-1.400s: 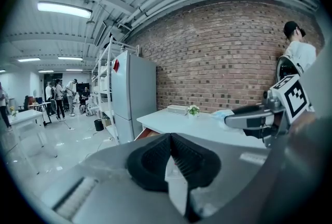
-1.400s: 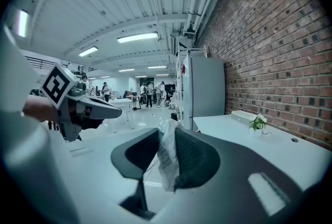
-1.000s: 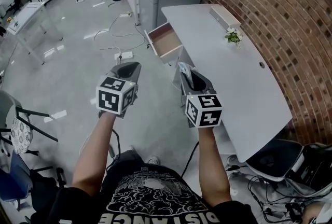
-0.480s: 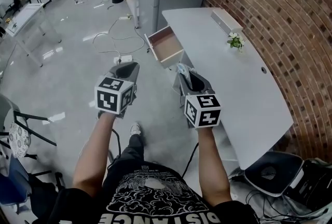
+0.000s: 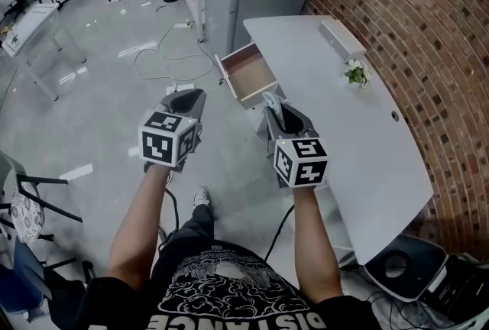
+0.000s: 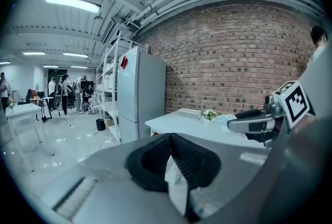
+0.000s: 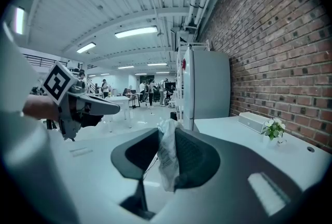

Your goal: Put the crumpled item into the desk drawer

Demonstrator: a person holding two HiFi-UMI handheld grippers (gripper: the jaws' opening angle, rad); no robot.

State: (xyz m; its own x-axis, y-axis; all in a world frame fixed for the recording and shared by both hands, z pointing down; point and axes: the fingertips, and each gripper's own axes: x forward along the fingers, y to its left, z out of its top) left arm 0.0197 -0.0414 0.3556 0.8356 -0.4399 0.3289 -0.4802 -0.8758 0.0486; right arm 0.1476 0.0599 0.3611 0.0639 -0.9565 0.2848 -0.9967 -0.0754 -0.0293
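The step in hand looks like the carry. The right claw [image 5: 273,105] pinches the crumpled item [image 5: 269,100] and is held in the air near the open drawer [image 5: 248,75], on the person's side of it.

To do it well:
- Keep the pinch firm on the way. The item looks thin and light, so a slack hold could let it slide out over the floor.
- Bring the claw forward until its tips stand over the drawer's bare bottom, not over its front wall or the worktop [image 5: 344,130] beside it.
- Lower the item inside the walls before spreading the jaws. A piece this light may cling to a pad, so a small shake may be needed.
- The left claw [image 5: 187,101] has its jaws pressed together and carries nothing of the task. It is best kept off to the left, well apart from the drawer.

In the right gripper view the crumpled item [image 7: 167,158] is a pale, crinkled scrap, like a wrapper or thin paper, with fine print too small to read. It stands upright between the 2 dark ribbed pads. A ragged tuft rises above the tips and a longer tail hangs below them.
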